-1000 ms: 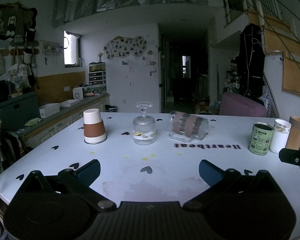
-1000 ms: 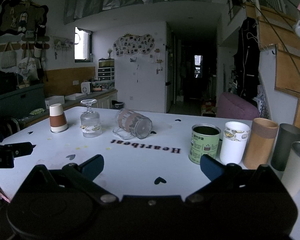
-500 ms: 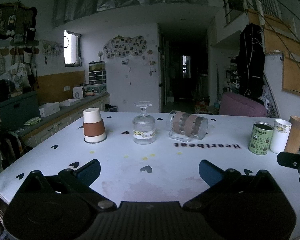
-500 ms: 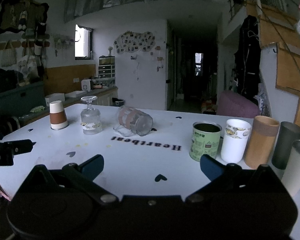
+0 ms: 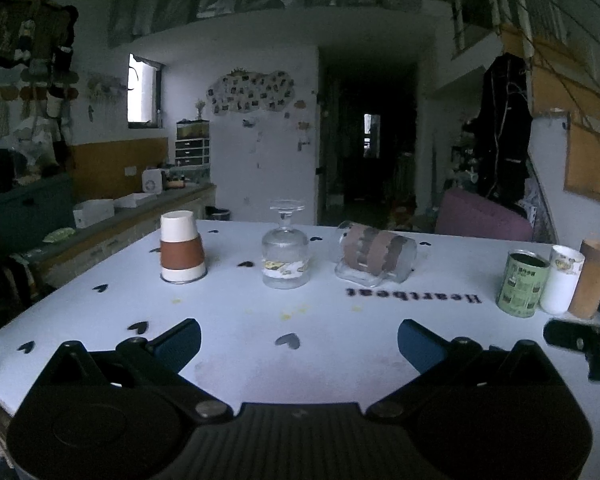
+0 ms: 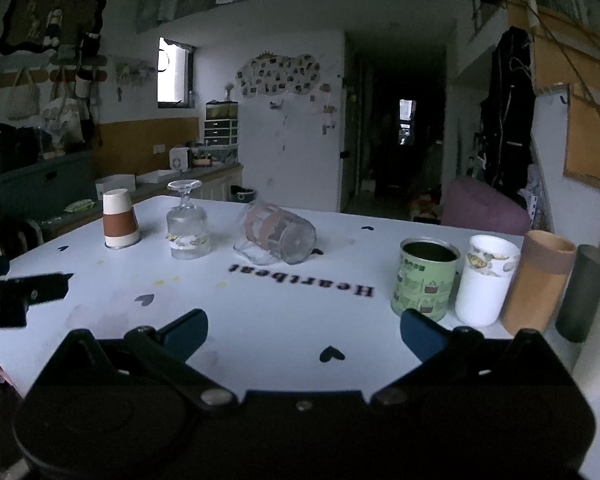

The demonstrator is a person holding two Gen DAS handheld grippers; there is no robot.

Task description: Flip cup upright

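So both sets of jaws are wide apart and hold nothing. The left gripper and right gripper hang low over the near edge of the table, pointing flat across it. Three cups need turning: a paper cup and a wine glass stand upside down, and a mug lies on its side past them. I think it is best to pick one, come in level, squeeze its middle softly, then lift before turning it

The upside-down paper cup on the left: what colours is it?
White with a wide reddish-brown band around the middle; the paper cup shows best in the left wrist view.
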